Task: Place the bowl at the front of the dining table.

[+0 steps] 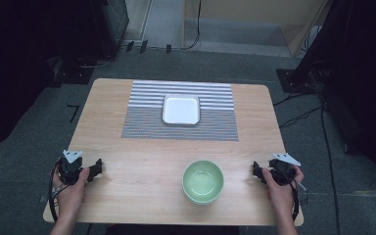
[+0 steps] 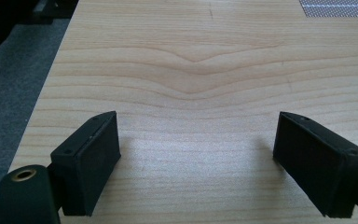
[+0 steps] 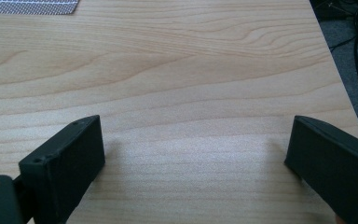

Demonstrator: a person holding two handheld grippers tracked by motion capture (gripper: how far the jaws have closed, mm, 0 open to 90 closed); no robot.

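surface: a pale wooden surface [image 1: 142,161] with rounded corners stands on grey carpet, and the person's forearms come in over its near edge.
left gripper: the black left gripper [image 1: 96,170] rests low over the near left part of the surface, held in the person's left hand [image 1: 70,188]. its jaws stand wide apart with bare wood between them, nothing grasped. a grey three-cornered plate sits on top of it.
right gripper: the black right gripper [image 1: 256,172] sits at the near right part of the surface in the person's right hand [image 1: 280,190]. it is released too, jaws spread wide over bare wood grain in the right gripper view [image 3: 193,163].
bowl: a round pale green bowl [image 1: 203,181] stands upright near the front edge, between the two grippers and a little nearer the right one, well apart from both. from where i stand it looks empty.
mat: a grey and white striped placemat [image 1: 147,122] lies flat across the far middle of the surface; a corner of it shows in the left gripper view [image 2: 338,8].
dish: a square white dish with rounded corners [image 1: 181,108] sits on the mat, beyond the bowl and apart from it.
cables: black cables [image 1: 301,115] trail over the carpet to the right of the surface.
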